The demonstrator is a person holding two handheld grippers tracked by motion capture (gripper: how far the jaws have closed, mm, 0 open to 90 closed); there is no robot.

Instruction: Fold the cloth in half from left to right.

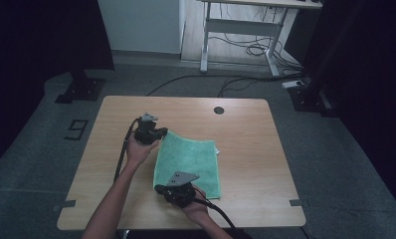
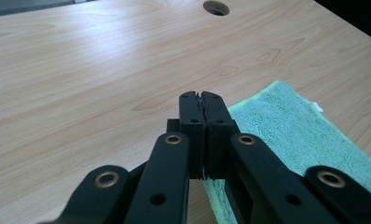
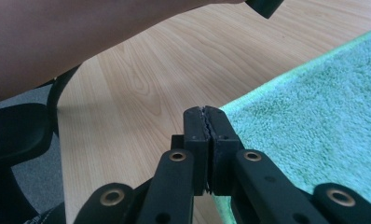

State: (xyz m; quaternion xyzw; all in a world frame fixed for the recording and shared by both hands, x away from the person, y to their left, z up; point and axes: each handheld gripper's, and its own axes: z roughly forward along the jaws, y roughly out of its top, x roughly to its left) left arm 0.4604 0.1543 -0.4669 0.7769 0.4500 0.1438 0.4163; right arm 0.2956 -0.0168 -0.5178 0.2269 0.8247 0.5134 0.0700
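Observation:
A folded green towel [image 1: 188, 160] lies flat at the middle of the light wooden table [image 1: 246, 144]. My left gripper [image 1: 161, 133] rests at the towel's far left corner. In the left gripper view its jaws [image 2: 202, 95] are shut, with nothing seen between the tips and the towel [image 2: 291, 126] lying under them and to their right. My right gripper [image 1: 159, 188] sits at the towel's near left corner. Its jaws [image 3: 207, 110] are also shut, directly over the edge of the towel [image 3: 314, 121].
A round cable hole [image 1: 219, 110] sits near the table's far edge. The person's left forearm [image 3: 81, 42] crosses above the right gripper, and a black chair part [image 3: 16, 135] is beyond the table's left edge. A white desk frame [image 1: 236, 30] with floor cables stands behind.

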